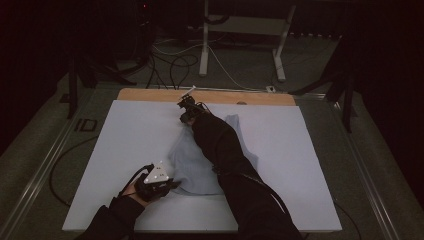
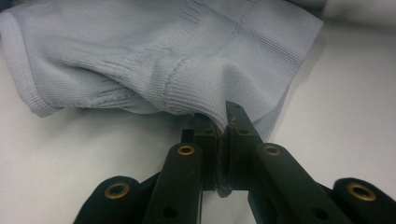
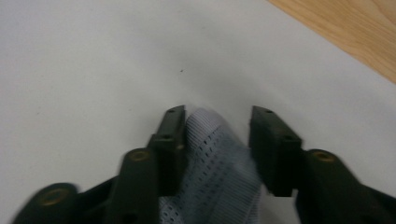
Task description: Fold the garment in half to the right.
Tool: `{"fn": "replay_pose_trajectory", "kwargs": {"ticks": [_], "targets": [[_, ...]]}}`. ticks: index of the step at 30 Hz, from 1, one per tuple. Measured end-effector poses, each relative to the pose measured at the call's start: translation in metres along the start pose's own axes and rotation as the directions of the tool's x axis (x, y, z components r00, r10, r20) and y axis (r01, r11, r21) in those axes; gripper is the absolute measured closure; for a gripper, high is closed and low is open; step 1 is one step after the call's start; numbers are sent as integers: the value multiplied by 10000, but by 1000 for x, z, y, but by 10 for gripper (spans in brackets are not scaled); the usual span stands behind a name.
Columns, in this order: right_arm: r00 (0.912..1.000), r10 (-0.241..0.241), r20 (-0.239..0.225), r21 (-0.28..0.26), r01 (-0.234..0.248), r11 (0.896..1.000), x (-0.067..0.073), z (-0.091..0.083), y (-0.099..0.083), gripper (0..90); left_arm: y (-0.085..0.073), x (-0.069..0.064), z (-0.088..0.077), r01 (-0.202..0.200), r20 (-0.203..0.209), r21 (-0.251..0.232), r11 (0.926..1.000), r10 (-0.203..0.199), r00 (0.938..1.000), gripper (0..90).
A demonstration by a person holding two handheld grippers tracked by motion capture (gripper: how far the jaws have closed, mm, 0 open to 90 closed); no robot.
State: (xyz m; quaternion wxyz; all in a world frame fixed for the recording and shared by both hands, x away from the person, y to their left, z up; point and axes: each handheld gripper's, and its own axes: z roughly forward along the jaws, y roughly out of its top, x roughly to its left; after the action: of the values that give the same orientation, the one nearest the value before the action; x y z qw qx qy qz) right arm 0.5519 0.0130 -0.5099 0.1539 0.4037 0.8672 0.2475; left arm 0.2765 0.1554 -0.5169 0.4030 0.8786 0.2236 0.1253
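Sprawling rumpled pale-blue knit garment point(image 1: 200, 165)

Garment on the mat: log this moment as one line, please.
left tool: shut on garment hem | right tool: open around far garment edge | garment: rumpled on white mat

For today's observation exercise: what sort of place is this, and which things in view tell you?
Probably a lab or recording studio, not a home: a white-covered table in a dark room, loose cables on the floor, and a metal stand behind.
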Motion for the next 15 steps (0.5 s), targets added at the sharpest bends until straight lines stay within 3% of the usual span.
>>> {"fn": "replay_pose_trajectory", "kwargs": {"ticks": [5, 6, 10, 15], "targets": [[9995, -264, -174, 144, 267, 9995, 1, 1, 0, 715, -1, 1, 0, -2, 7, 17, 10000, 2, 10000, 866], [9984, -561, -44, 229, 562, 9982, 4, 1, 2, 780, -1, 1, 0, 80, 6, -28, 10000, -80, 10000, 866], [9962, -864, -146, 307, 868, 9958, 3, 0, 2, 861, -1, 1, 1, 71, 19, 1, 10000, -71, 10000, 867], [9938, -1101, -144, 272, 1104, 9935, 1, -4, 2, 876, 0, 0, 1, 114, 47, 7, 9999, -114, 9999, 867]]}}
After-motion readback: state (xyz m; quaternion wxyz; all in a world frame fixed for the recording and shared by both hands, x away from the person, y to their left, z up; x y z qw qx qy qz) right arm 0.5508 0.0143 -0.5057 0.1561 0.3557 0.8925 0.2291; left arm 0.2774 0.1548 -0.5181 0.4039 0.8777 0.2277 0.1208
